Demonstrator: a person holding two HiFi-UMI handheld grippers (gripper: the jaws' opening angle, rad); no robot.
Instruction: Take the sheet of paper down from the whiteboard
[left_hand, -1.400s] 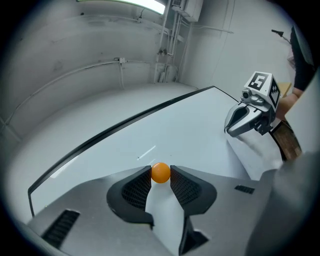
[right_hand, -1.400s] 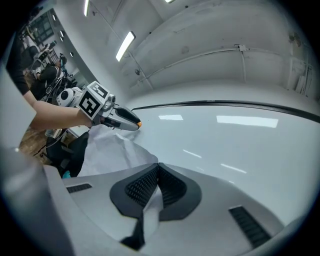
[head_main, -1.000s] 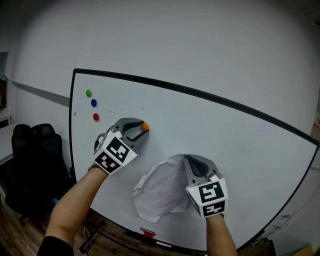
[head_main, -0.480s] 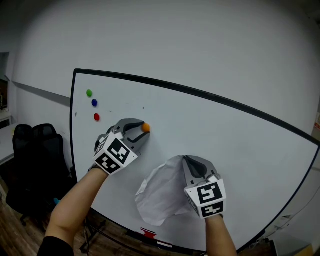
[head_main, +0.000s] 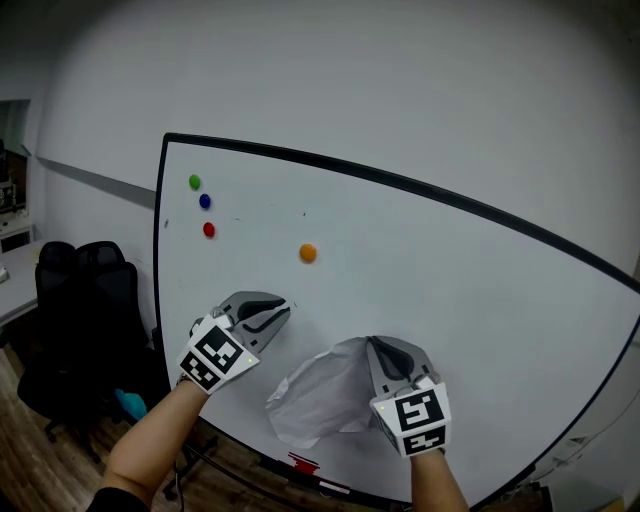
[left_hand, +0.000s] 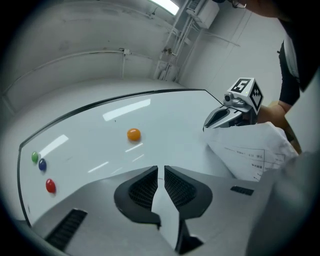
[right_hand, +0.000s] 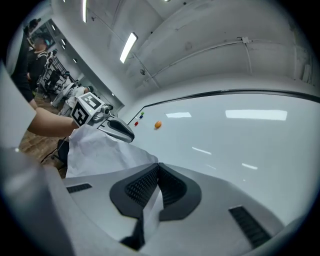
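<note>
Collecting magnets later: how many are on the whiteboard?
4. The green magnet, blue magnet and red magnet form a column at the whiteboard's top left; the orange magnet sits right of them. The paper might hide more.

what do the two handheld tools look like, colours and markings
Both match: the left tool and right tool have smooth grey curved shells, with black ribbed pads lining the two jaws. Each carries a white cube printed with black square markers at its back. No cables show. The forearms are bare; a dark sleeve shows higher up.
</note>
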